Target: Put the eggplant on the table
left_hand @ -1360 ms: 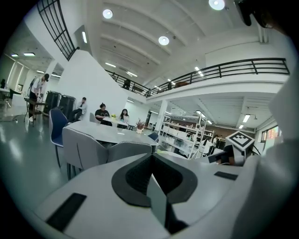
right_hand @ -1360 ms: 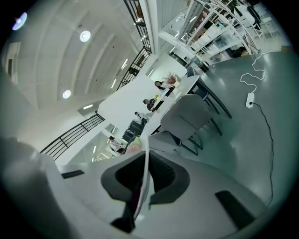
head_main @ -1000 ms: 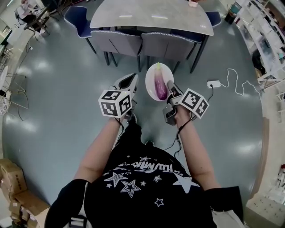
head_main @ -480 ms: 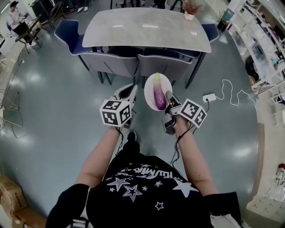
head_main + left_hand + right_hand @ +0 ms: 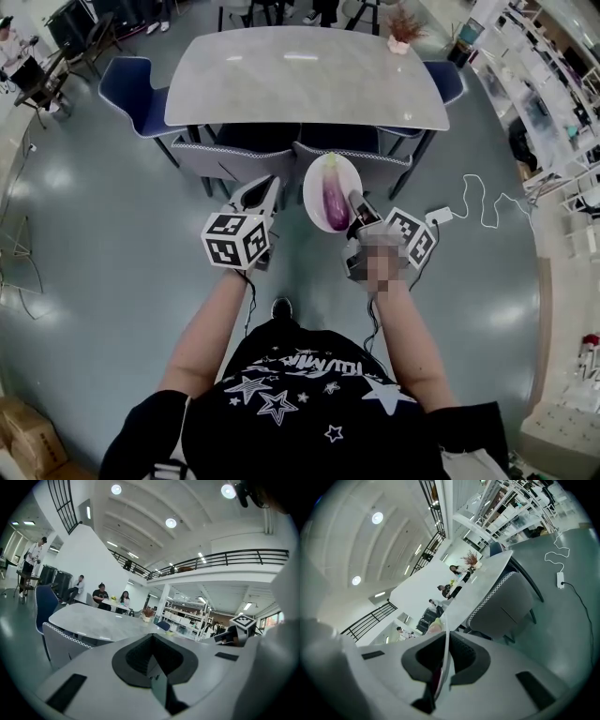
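Grey floor surrounds the table (image 5: 300,80), and just short of its near edge the right gripper (image 5: 354,201) pinches the rim of a plate (image 5: 314,173) carrying the eggplant (image 5: 335,202), while the left gripper (image 5: 264,193), equally short of the table, has its jaws pressed together on nothing.

The head view looks steeply down from above the person (image 5: 300,394) onto the floor (image 5: 112,234) and the surface (image 5: 305,75). Each gripper view sits close behind its own jaws, facing that same surface; the right one is rolled.
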`<state>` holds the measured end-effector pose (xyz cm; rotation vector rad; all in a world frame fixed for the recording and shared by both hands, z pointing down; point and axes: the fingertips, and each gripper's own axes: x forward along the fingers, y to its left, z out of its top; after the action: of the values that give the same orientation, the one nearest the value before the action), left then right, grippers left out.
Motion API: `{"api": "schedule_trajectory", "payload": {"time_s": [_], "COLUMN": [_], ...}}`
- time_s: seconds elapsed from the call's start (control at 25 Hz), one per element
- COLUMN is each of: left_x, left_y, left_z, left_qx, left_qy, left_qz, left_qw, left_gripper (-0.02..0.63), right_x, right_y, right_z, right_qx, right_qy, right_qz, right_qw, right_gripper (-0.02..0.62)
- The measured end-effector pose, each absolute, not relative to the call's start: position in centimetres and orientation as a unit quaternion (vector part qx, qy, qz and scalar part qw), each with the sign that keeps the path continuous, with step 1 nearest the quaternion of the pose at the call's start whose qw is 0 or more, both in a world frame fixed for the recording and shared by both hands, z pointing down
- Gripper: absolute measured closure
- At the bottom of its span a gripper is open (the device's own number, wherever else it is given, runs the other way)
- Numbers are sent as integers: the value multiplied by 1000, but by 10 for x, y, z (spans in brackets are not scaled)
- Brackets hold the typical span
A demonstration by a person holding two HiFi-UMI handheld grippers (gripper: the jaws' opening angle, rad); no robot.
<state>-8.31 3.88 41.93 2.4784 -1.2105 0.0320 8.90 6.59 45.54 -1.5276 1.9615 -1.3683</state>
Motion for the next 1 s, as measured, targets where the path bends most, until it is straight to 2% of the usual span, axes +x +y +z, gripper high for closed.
{"api": "schedule_trajectory", "payload": {"time_s": [0.24,0.6,1.0], "left_x": [-100,-90,-84], "left_y": [1,-36,-129], "left_z": [425,433,432], "left_qx": [887,887,878], "left_qy": [-421,-419,-443], "left_qz": [7,12,16], "left_qw": [189,194,180], "left_gripper": [598,599,598], "right_x": [72,80,77], "right_y": [32,-14,-137], "right_z": [455,460,465], "right_qx": [-539,-540,-498], "right_qy": [682,681,708], "right_qz": [-468,-471,-479], "right_qw": [157,154,144], "right_gripper": [571,571,571]}}
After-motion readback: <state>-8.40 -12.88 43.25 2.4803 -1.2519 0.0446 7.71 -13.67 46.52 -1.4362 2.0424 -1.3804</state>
